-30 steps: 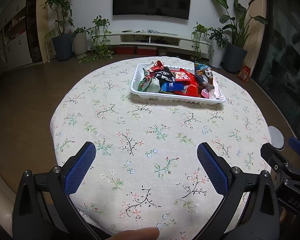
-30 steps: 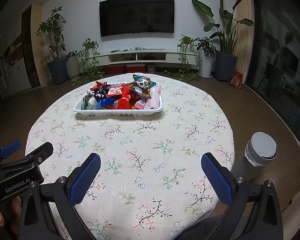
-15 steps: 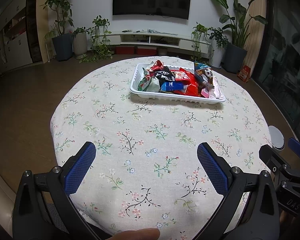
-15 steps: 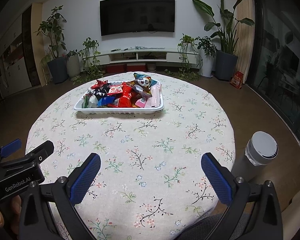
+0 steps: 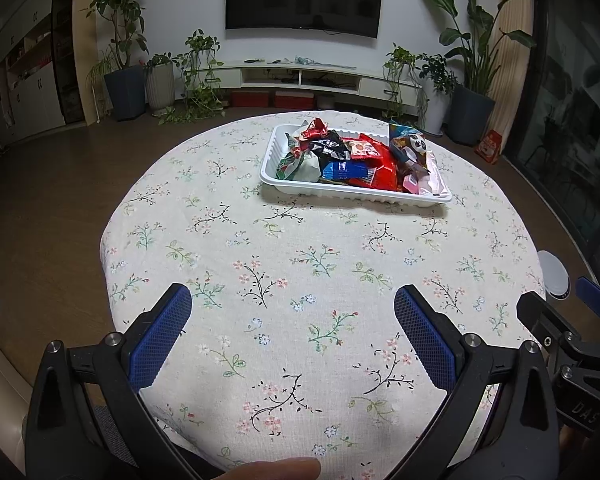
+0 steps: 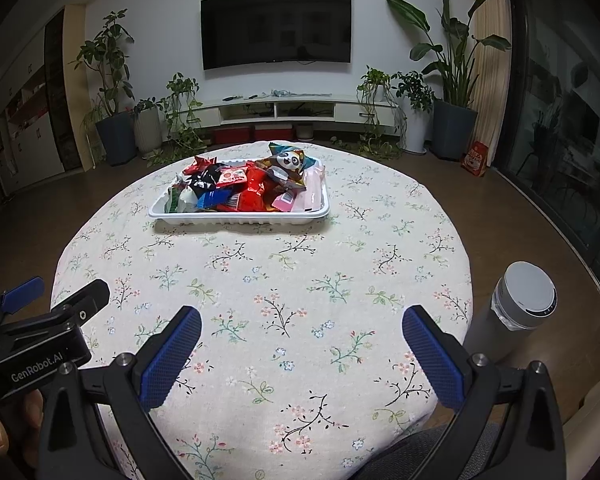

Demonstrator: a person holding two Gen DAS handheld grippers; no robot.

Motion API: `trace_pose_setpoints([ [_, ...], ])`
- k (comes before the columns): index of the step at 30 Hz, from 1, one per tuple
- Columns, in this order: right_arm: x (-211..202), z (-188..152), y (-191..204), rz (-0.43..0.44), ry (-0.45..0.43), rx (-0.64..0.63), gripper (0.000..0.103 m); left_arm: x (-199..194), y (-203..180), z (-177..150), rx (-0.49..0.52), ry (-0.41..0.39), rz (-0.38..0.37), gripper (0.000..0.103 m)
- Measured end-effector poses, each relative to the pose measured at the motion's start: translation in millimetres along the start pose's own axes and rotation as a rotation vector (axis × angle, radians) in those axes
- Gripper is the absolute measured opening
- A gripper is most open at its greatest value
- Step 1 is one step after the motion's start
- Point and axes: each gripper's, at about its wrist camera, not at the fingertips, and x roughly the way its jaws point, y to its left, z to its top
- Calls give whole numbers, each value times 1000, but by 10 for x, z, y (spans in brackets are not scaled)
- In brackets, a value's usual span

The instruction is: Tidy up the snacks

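A white tray stands at the far side of a round table with a floral cloth. It holds a heap of snack packets, among them a panda-print bag. My left gripper is open and empty over the near table edge, far from the tray. My right gripper is also open and empty, beside the left one at the near edge.
A grey bottle with a white lid stands off the table's right edge. Potted plants, a TV and a low white cabinet line the far wall. A glass door is at right.
Both views have shifted only slightly; the tray sits a touch lower in the right wrist view. Both grippers stay open and empty.
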Motion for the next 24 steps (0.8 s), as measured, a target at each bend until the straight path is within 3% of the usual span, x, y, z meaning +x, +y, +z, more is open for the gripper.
trace_pose_setpoints([
  [24, 11, 14, 2, 2, 2, -1, 103, 19, -34, -18, 2, 4, 1, 103],
])
